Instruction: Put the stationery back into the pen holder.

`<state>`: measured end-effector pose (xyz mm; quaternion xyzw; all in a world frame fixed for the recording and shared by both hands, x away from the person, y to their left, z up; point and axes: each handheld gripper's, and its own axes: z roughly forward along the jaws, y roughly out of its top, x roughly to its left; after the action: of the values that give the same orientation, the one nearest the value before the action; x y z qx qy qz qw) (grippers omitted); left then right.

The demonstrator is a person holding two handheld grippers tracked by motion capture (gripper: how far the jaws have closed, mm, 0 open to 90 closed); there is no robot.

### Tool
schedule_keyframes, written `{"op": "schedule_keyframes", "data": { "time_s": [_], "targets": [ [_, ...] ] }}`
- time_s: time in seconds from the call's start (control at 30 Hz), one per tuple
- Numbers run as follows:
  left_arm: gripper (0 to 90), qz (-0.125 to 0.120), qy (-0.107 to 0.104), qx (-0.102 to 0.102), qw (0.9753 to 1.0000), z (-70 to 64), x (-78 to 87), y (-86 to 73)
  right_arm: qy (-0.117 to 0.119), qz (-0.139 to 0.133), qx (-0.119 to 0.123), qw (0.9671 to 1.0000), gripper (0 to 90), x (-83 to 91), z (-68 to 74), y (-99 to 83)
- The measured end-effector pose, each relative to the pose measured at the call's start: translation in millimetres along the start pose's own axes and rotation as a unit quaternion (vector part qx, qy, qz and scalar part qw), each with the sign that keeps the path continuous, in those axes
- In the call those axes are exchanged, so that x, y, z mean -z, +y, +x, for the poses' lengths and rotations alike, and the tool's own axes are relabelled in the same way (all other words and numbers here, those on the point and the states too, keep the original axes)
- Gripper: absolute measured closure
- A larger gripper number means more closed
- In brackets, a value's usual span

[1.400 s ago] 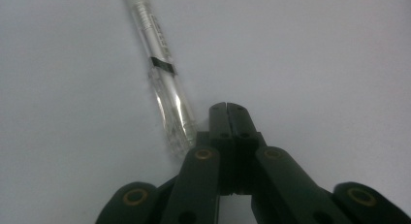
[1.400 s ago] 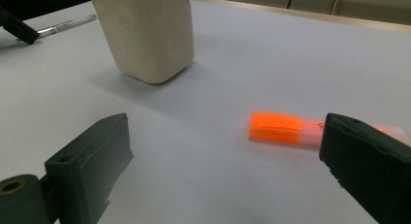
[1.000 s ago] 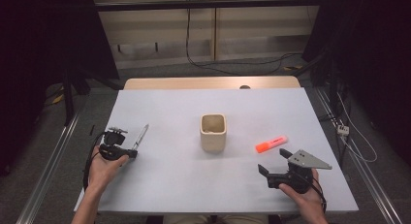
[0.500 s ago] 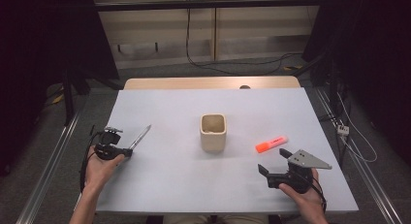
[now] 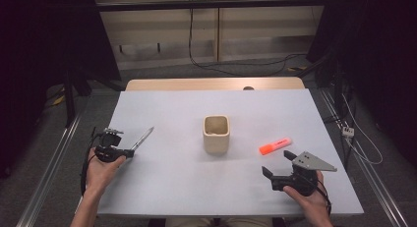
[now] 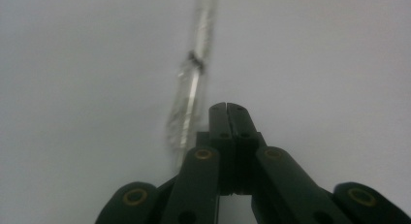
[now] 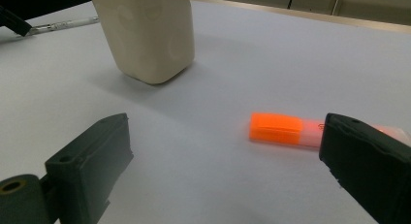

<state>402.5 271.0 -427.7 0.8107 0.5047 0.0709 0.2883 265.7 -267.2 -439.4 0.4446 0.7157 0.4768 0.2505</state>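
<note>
As seen from above, pen (image 5: 142, 138) axis: diagonal on table (image 5: 177, 187), tip away-right.
Left gripper (image 5: 129, 153) fingers: pressed together, empty, beside pen.
Right gripper (image 5: 276, 163) fingers: wide apart, empty, near highlighter (image 5: 275, 146).

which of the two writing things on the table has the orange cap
The highlighter, lying right of the beige cup near the open right tongs. The other one, by the left tongs, is a slim silvery pen.

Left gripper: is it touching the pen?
Cannot tell. In the left gripper view the shut left gripper lies right beside the blurred pen, with no plain gap or contact.
</note>
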Motion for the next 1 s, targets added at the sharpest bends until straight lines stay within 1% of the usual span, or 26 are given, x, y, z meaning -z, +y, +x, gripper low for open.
{"op": "schedule_keyframes", "data": {
  "time_s": [0.03, 0.07, 0.13, 0.17, 0.33, 0.5, 0.57, 0.6, 0.67, 0.7, 0.8, 0.83, 0.87, 0.9, 0.93, 1.0],
  "targets": [
    [90.0, -0.011, 0.0, -0.008, 0.9999, -3.1, 1.9, 1.1, 0.0, 0.0, 0.0, 1.0, 4.3, 0.2, -0.1, 0.0],
    [90.0, -0.015, 0.002, -0.012, 0.9998, -4.7, 2.7, 1.8, -0.001, 0.0, -0.001, 1.0, 4.3, 0.2, 0.0, 0.0],
    [90.0, -0.033, -0.005, -0.017, 0.9993, -7.2, 4.3, 2.8, -0.001, -0.001, -0.002, 1.0, 4.3, 0.1, -0.1, 0.0],
    [89.4, -0.038, -0.002, -0.019, 0.9991, -7.7, 4.7, 3.0, 0.0, 0.0, -0.001, 1.0, 4.2, 0.2, -0.2, 0.0],
    [78.5, -0.049, 0.006, -0.013, 0.9987, -7.6, 8.3, 4.0, 0.0, 0.001, -0.001, 1.0, 4.3, 0.2, -0.3, 0.0],
    [61.9, -0.069, 0.012, -0.018, 0.9974, -9.0, 12.9, 7.0, 0.0, 0.001, -0.002, 1.0, 4.3, 0.0, -0.3, -0.1],
    [53.9, -0.083, 0.022, -0.02, 0.9961, -11.0, 13.5, 8.5, 0.0, 0.001, -0.002, 1.0, 4.3, 0.1, -0.6, -0.1],
    [49.4, -0.085, 0.02, -0.021, 0.996, -11.4, 14.1, 9.5, -0.001, 0.0, -0.002, 1.0, 4.3, 0.0, -0.7, -0.1],
    [43.0, -0.101, 0.023, -0.02, 0.9944, -13.8, 14.4, 10.7, -0.001, 0.0, -0.003, 1.0, 4.3, 0.0, -0.8, -0.1],
    [40.1, -0.108, 0.024, -0.022, 0.9936, -14.5, 15.1, 11.8, -0.001, 0.0, -0.002, 1.0, 4.3, 0.0, -0.8, -0.2],
    [26.8, -0.124, 0.032, -0.022, 0.9915, -15.5, 16.4, 15.2, 0.0, 0.001, -0.002, 1.0, 4.3, -0.2, -0.8, -0.2],
    [23.6, -0.129, 0.031, -0.015, 0.9911, -15.9, 16.6, 16.5, -0.001, 0.001, -0.001, 1.0, 4.3, -0.4, -0.9, -0.2],
    [19.2, -0.13, 0.029, -0.014, 0.991, -15.1, 16.9, 18.2, -0.001, 0.001, -0.001, 1.0, 4.3, -0.5, -1.1, -0.3],
    [14.9, -0.131, 0.028, -0.008, 0.9909, -15.0, 16.9, 19.8, -0.001, 0.001, -0.001, 1.0, 4.3, -0.6, -1.1, -0.2],
    [12.3, -0.127, 0.028, -0.008, 0.9914, -15.1, 17.1, 20.9, -0.002, 0.002, -0.002, 1.0, 4.3, -0.8, -1.1, -0.2],
    [12.0, -0.119, 0.022, -0.013, 0.9925, -15.8, 16.3, 23.0, -0.002, 0.002, -0.002, 1.0, 4.3, -1.0, -1.0, 0.0]
  ]
}}
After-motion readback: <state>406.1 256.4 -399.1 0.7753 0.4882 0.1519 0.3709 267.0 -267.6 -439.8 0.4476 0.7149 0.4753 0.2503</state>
